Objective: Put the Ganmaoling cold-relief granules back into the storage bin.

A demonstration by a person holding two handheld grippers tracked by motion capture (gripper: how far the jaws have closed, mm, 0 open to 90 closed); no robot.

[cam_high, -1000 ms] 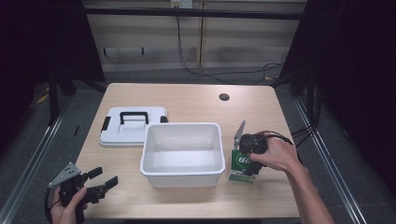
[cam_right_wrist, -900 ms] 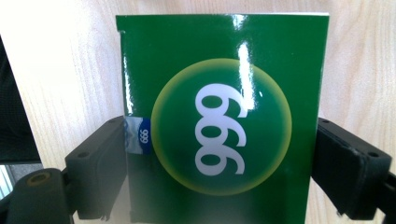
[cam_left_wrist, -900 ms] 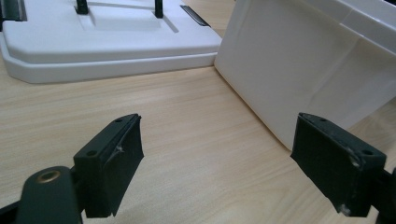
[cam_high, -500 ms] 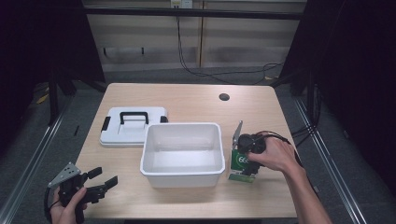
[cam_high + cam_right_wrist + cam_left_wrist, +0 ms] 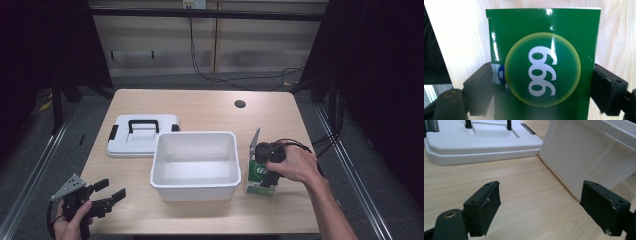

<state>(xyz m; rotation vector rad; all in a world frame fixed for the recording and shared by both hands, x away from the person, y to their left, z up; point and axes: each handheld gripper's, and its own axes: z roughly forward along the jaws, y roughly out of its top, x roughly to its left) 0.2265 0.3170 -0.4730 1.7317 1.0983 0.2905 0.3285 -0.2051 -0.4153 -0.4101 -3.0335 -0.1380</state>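
Right gripper [image 5: 267, 175] barely shifted, green box [image 5: 544, 65] bottom cut off

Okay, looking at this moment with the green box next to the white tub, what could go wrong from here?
The right tool clamps the green box by its narrow side edges; the glossy carton might slip or buckle when lifted. The box stands close beside the white tub, so swinging it over could catch the tub's rim and shove the tub. The left tool waits open, away from the tub, so nothing steadies it.
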